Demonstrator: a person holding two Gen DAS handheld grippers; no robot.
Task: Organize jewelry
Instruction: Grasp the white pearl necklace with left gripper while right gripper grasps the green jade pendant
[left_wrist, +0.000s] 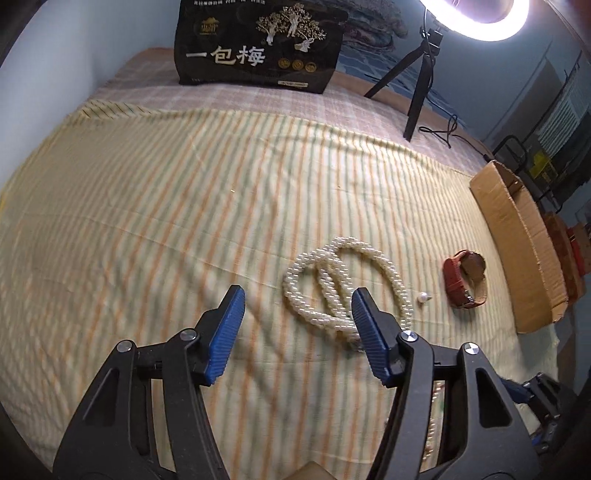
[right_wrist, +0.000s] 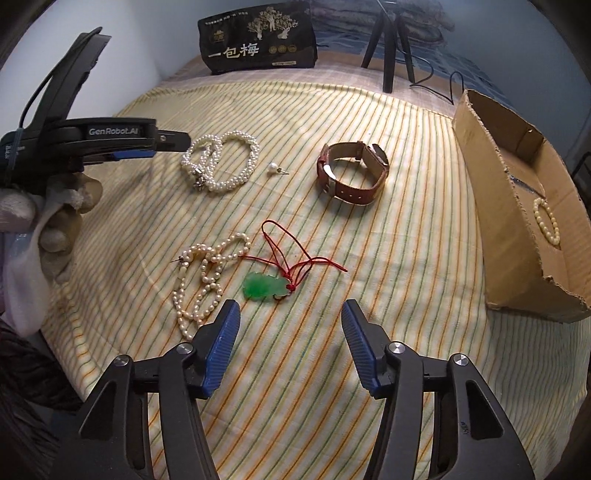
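My left gripper (left_wrist: 297, 299) is open and empty, just short of a coiled white pearl rope (left_wrist: 332, 273) on the striped cloth; it also shows in the right wrist view (right_wrist: 173, 144), left of the pearl rope (right_wrist: 221, 162). A pearl stud (right_wrist: 275, 168) and a red-strap watch (right_wrist: 351, 173) lie to the right. My right gripper (right_wrist: 288, 314) is open and empty, just in front of a green jade pendant on red cord (right_wrist: 264, 286) and a pearl necklace (right_wrist: 205, 273). A cardboard box (right_wrist: 491, 206) at right holds a bead bracelet (right_wrist: 546, 221).
A black snack bag (right_wrist: 258, 40) and a ring-light tripod (right_wrist: 388, 48) with its cable stand at the far edge of the cloth. A gloved hand (right_wrist: 40, 221) holds the left gripper. The watch (left_wrist: 467, 280) and box (left_wrist: 517, 251) lie right in the left wrist view.
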